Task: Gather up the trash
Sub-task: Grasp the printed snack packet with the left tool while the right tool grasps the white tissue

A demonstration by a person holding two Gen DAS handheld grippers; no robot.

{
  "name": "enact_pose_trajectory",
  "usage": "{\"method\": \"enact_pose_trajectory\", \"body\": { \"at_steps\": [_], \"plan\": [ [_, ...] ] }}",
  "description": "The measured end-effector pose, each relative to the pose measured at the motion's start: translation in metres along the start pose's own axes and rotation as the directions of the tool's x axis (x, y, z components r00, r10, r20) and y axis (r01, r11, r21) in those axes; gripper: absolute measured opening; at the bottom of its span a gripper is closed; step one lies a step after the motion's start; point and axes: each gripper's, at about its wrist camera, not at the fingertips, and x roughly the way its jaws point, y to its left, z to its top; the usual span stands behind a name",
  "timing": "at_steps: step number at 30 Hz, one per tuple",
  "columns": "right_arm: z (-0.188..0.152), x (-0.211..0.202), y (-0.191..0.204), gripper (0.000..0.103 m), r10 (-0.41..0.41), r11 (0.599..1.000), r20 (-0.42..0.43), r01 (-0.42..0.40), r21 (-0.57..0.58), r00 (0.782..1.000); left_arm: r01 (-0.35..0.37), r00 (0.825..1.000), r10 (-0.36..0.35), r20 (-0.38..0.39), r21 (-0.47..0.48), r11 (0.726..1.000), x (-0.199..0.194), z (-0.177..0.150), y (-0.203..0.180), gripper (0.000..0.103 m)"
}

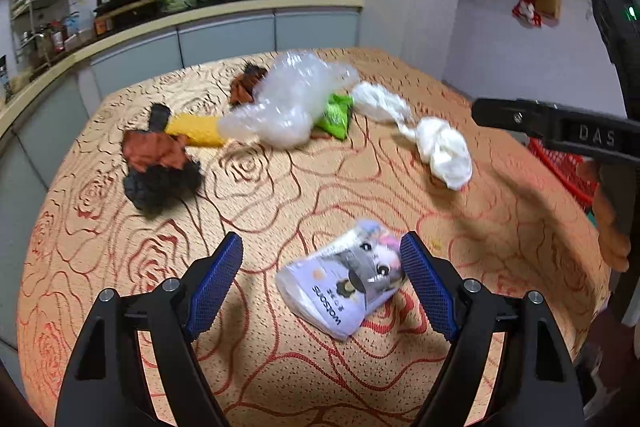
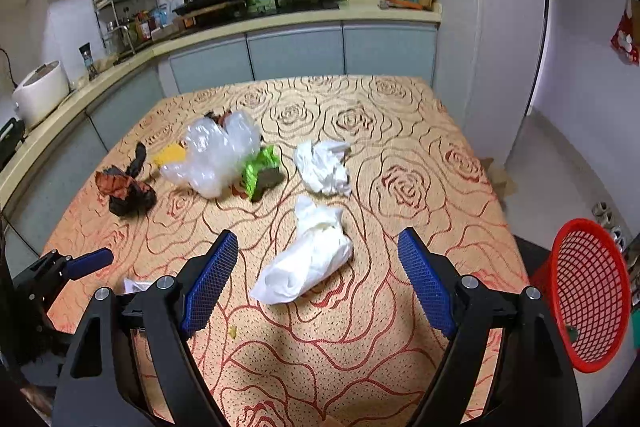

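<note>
Left wrist view has the left gripper [image 1: 321, 281] wide open and empty over the lilac snack packet [image 1: 344, 279] lying between its fingers, while the right gripper [image 2: 318, 281], equally open and empty, faces the white tissue wad [image 2: 308, 263] just ahead, so both look set to lower and close.

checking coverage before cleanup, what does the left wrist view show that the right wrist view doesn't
Only the left wrist view shows the purple cartoon wrapper between the open left hand-held gripper.
Only the right wrist view shows the whole red basket beside the table, and the rice cooker.
Both show the clear plastic bag, green wrapper, white tissues and the rose-patterned tablecloth.
</note>
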Motion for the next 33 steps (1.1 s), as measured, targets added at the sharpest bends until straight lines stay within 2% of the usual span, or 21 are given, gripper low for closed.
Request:
{"method": "enact_pose_trajectory", "body": {
  "at_steps": [3, 8, 12, 16, 19, 22, 29, 33],
  "plan": [
    [-0.003, 0.011, 0.002, 0.080, 0.003, 1.000, -0.027, -0.003, -0.002, 1.000, 0.022, 1.000, -0.022, -0.003, 0.006, 1.000, 0.002, -0.002, -0.001, 0.075],
    [-0.004, 0.027, 0.006, 0.080, 0.007, 1.000, -0.055, -0.007, -0.010, 0.998, 0.031, 0.999, -0.031, -0.015, 0.009, 0.999, 0.006, -0.001, -0.002, 0.058],
    [-0.003, 0.042, 0.007, 0.080, 0.005, 1.000, -0.077, -0.006, -0.009, 0.997, 0.031, 0.999, -0.031, -0.012, 0.011, 0.999, 0.007, -0.002, -0.002, 0.054],
    [-0.001, 0.054, 0.007, 0.080, -0.003, 1.000, -0.095, 0.002, -0.010, 0.995, 0.031, 0.999, -0.031, -0.014, -0.009, 0.999, 0.008, -0.003, 0.001, 0.045],
    [0.000, 0.062, 0.006, 0.080, -0.004, 1.000, -0.112, 0.003, -0.008, 0.994, 0.032, 0.999, -0.032, -0.012, -0.021, 0.999, 0.006, -0.005, 0.004, 0.043],
    [-0.001, 0.066, 0.006, 0.080, 0.000, 1.000, -0.123, -0.001, -0.006, 0.992, 0.047, 0.999, -0.047, -0.006, -0.014, 0.999, 0.002, -0.005, 0.004, 0.043],
    [-0.003, 0.069, 0.005, 0.080, 0.014, 1.000, -0.132, -0.014, 0.007, 0.991, 0.115, 0.993, -0.115, 0.005, -0.032, 0.993, -0.008, -0.006, 0.013, 0.064],
    [-0.004, 0.072, 0.004, 0.080, 0.026, 1.000, -0.148, -0.023, 0.018, 0.989, 0.136, 0.991, -0.136, 0.006, 0.010, 0.991, -0.012, -0.008, 0.006, 0.064]
  ]
}}
